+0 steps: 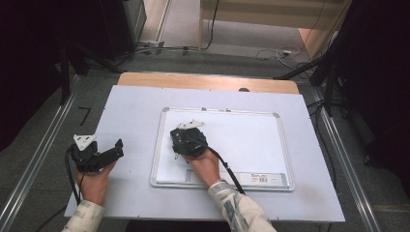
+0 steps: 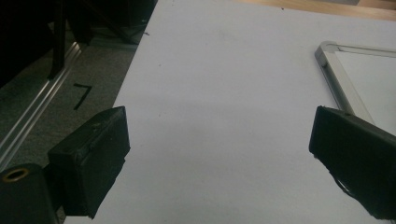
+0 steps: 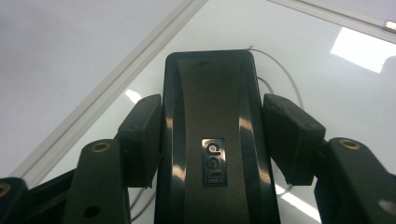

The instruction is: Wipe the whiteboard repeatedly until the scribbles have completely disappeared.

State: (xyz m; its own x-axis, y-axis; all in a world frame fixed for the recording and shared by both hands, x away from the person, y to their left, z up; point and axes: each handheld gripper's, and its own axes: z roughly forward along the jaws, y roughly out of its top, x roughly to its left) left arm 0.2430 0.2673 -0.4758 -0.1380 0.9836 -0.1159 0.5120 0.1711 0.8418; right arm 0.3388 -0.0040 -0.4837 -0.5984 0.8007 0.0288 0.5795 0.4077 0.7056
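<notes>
Already we see the right hand-held gripper (image 3: 212,135) clenched on the black whiteboard eraser (image 3: 212,121), whose long axis runs straight out between the jaws, its far end pointing across the whiteboard (image 1: 251,140) near that board's left frame. The left hand-held gripper (image 2: 219,158), released and holding nothing, rests well apart over the bare surface (image 2: 210,84) left of the board, so we judge the right hand the nearer.

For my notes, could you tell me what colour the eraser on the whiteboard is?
Glossy black eraser, with a small silver logo plate; clearest in the right gripper view.
</notes>
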